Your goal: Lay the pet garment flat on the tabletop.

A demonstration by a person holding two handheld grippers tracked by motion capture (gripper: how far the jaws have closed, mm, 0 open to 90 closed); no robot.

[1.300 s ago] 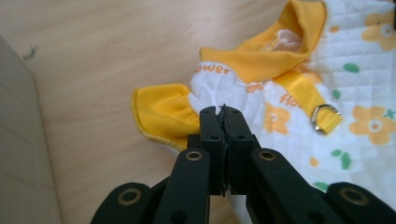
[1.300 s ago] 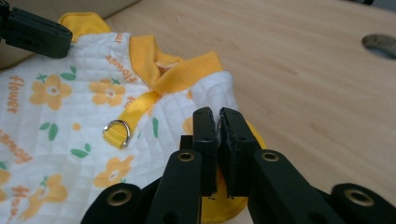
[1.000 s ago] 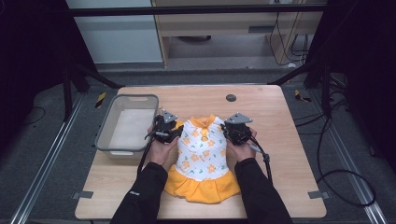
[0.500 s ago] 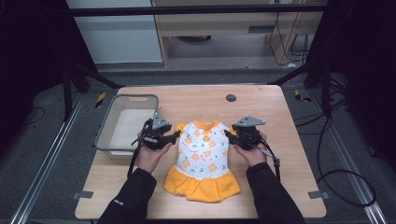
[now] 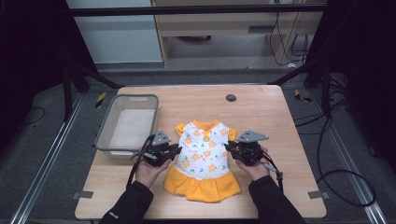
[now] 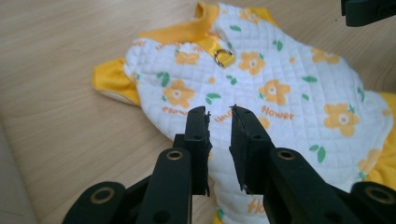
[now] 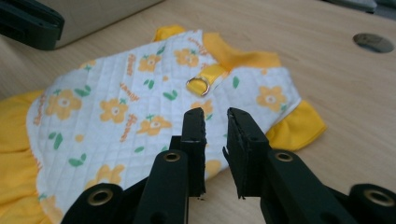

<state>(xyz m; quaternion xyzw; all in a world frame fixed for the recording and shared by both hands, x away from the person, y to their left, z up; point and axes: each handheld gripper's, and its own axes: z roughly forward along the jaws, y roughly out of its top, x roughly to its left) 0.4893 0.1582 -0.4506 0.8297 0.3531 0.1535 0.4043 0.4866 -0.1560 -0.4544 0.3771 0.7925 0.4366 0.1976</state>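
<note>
Yellow and white, the little quilted dress (image 5: 202, 156) lies flat on the bench (image 5: 271, 112) at the lower centre of the high view, collar toward the top of the frame, orange skirt toward the bottom. I've got my left gripper (image 5: 173, 150) at its left edge and my right gripper (image 5: 229, 146) at its right edge, both at about waist height of the garment. In the left gripper view my left gripper (image 6: 219, 113) has just been closing, a narrow gap left between the jaws, tips hanging over the white flowered cloth with nothing pinched between them. Same story in the right gripper view: my right gripper (image 7: 215, 115) has just been narrowing too, a slim gap, the tips over the quilted fabric just below the metal ring (image 7: 198, 86) on its yellow strap, no cloth caught. Grey basket (image 5: 106, 140) sits at the middle left of the high view, just beside my left hand (image 5: 150, 169).
</note>
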